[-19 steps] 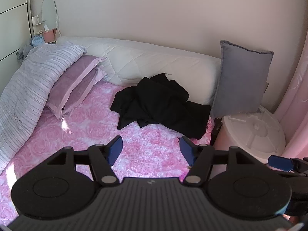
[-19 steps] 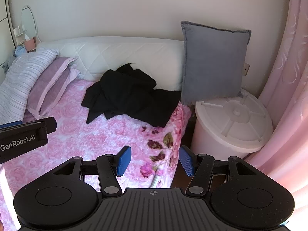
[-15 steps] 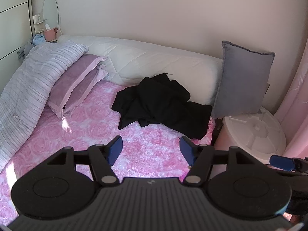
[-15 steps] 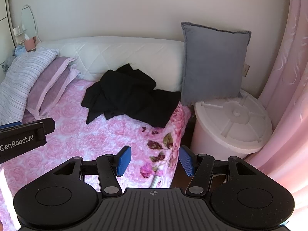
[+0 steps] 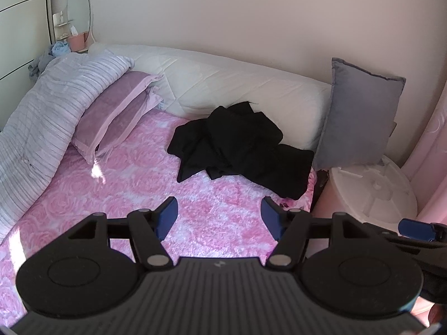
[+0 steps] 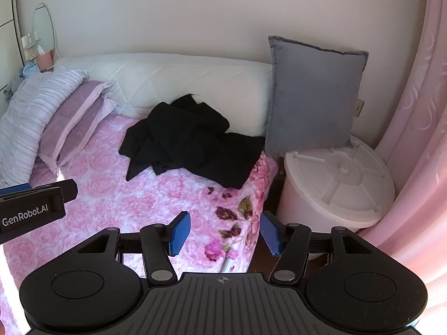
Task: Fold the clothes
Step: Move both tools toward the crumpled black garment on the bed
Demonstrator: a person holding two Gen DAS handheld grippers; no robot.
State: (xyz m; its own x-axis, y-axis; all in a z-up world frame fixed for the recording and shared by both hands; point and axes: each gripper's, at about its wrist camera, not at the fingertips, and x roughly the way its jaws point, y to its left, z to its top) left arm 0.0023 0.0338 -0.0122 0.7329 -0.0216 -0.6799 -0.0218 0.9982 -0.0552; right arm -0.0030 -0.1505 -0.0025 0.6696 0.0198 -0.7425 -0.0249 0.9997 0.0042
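Observation:
A crumpled black garment [image 5: 240, 145] lies in a heap on the pink rose-patterned bed [image 5: 117, 195], against the white bolster [image 5: 232, 89]; it also shows in the right wrist view [image 6: 190, 142]. My left gripper [image 5: 219, 217] is open and empty, held above the bed well short of the garment. My right gripper [image 6: 225, 233] is open and empty near the bed's right edge, also short of the garment. The left gripper's body shows at the left of the right wrist view [image 6: 33, 209].
A grey cushion [image 6: 313, 97] leans on the wall at the right. A white round lidded bin [image 6: 338, 178] stands beside the bed. Pink curtain [image 6: 419, 139] at far right. Purple pillows [image 5: 111, 117] and a striped duvet [image 5: 42, 117] lie at left.
Both grippers have shifted very slightly; the view of the bed has tilted a little. The garment has not moved and both grippers remain open.

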